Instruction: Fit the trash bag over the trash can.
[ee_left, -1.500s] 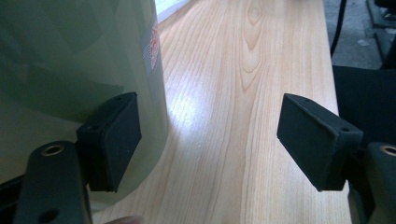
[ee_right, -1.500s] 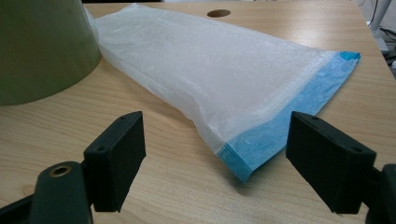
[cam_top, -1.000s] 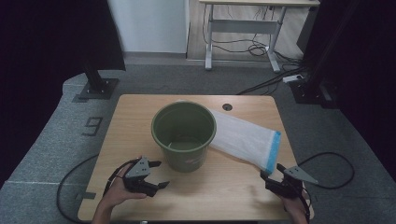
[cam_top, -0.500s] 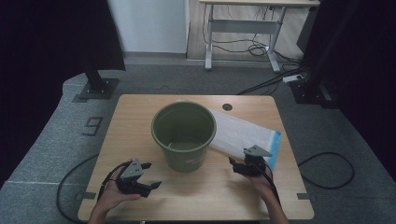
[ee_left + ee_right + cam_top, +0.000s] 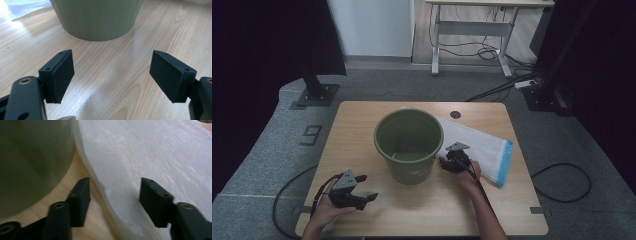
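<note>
- While the left gripper (image 5: 362, 196) sits on the bare wood in front of the green bucket (image 5: 409, 145) and to its left, its jaws stand wide with nothing between them; in the left gripper view the bucket wall (image 5: 97, 18) rises ahead, well apart from the pads.
- Just beside the bucket's right flank, the right gripper (image 5: 451, 164) is by far the nearer one to the white plastic bag (image 5: 477, 150), so the pick judged to come next looks like its job.
- In the right gripper view its jaws are spread and straddle the bag's near edge (image 5: 110, 195): one pad lies on the wood between bucket wall (image 5: 30, 157) and bag, the other rests on the film, nothing pinched yet.
- The bag lies flat on the table (image 5: 362, 120) to the right of the bucket, its long axis running from behind the bucket's right side out and forward to the blue-edged end (image 5: 504, 162).
- The edge runs away from the jaws rather than across them, so closing should gather it, in my judgement.
- The bag's far-left end is hidden behind the bucket, whose top is cut off in both gripper views.
- Whether the film is one layer or several at the jaws cannot be told; the bucket's inside looks empty from the high view.
</note>
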`<state>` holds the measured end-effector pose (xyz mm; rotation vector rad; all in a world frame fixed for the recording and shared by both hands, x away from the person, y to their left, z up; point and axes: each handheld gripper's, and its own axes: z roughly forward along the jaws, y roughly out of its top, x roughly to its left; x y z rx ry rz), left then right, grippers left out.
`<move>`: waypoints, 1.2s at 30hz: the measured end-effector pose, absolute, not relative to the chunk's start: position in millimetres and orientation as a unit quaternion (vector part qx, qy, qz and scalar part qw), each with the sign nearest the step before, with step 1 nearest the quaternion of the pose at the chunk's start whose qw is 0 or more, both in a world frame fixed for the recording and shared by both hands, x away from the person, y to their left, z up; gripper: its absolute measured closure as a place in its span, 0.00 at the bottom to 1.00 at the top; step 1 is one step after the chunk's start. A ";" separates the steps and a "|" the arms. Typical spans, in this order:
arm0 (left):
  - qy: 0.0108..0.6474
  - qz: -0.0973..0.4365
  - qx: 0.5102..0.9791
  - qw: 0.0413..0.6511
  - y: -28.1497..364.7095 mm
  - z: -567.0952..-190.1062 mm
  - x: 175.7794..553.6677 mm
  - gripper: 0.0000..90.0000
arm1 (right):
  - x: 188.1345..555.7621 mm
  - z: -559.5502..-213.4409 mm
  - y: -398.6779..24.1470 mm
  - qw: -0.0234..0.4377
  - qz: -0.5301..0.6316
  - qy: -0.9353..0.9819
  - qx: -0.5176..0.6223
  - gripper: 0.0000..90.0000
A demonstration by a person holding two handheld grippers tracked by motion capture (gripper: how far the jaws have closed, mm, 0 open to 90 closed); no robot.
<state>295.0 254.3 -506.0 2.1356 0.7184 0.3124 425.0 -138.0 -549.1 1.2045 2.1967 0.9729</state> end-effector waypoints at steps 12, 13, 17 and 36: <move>0.300 0.127 0.846 0.421 259.5 -504.9 294.0 0.22 | 402.3 -535.1 -166.2 0.223 0.348 0.794 0.446 0.99; 0.302 0.126 0.845 0.422 260.5 -504.7 294.1 0.22 | 392.6 -533.2 -171.1 0.229 0.355 0.791 0.443 0.99; 0.314 0.122 0.837 0.431 263.9 -504.8 293.8 0.23 | 354.3 -531.7 -195.6 0.235 0.370 0.784 0.440 0.99; 0.341 0.118 0.839 0.407 260.6 -514.1 295.5 0.25 | 287.5 -529.2 -235.7 0.243 0.397 0.767 0.443 0.54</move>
